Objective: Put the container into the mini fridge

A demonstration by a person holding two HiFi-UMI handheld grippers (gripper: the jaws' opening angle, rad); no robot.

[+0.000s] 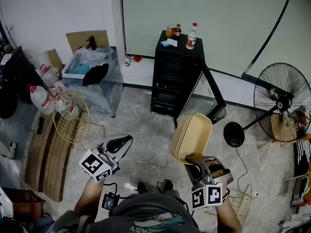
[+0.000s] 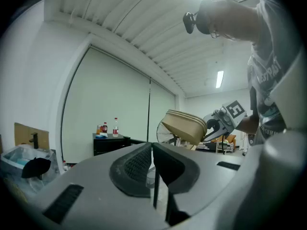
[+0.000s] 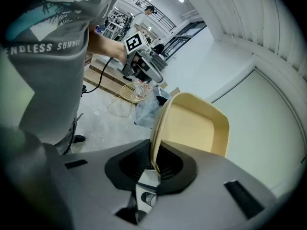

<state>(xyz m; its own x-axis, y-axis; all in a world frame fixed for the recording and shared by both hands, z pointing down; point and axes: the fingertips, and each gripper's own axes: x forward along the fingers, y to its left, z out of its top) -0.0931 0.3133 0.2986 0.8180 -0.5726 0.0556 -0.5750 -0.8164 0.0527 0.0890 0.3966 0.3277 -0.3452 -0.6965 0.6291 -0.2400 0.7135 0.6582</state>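
Observation:
A beige plastic container (image 1: pixel 190 137) hangs tilted above the floor, and my right gripper (image 1: pixel 197 161) is shut on its lower rim. The right gripper view shows the rim pinched between the pads (image 3: pixel 154 164), with the container (image 3: pixel 192 128) rising beyond them. The black mini fridge (image 1: pixel 175 76) stands against the far wall ahead, with what looks like its door swung out to the right. My left gripper (image 1: pixel 119 143) is held low on the left, shut on nothing (image 2: pixel 151 150). The left gripper view also takes in the container (image 2: pixel 184 126) and the fridge (image 2: pixel 110 143).
Bottles (image 1: pixel 192 35) stand on top of the fridge. A standing fan (image 1: pixel 282 101) is at the right with its round base (image 1: pixel 234 134) near the fridge. A clear plastic bin (image 1: pixel 92 76), a gold wire basket (image 1: pixel 72 116) and wooden boards (image 1: pixel 46 159) lie at the left. Cables trail on the floor.

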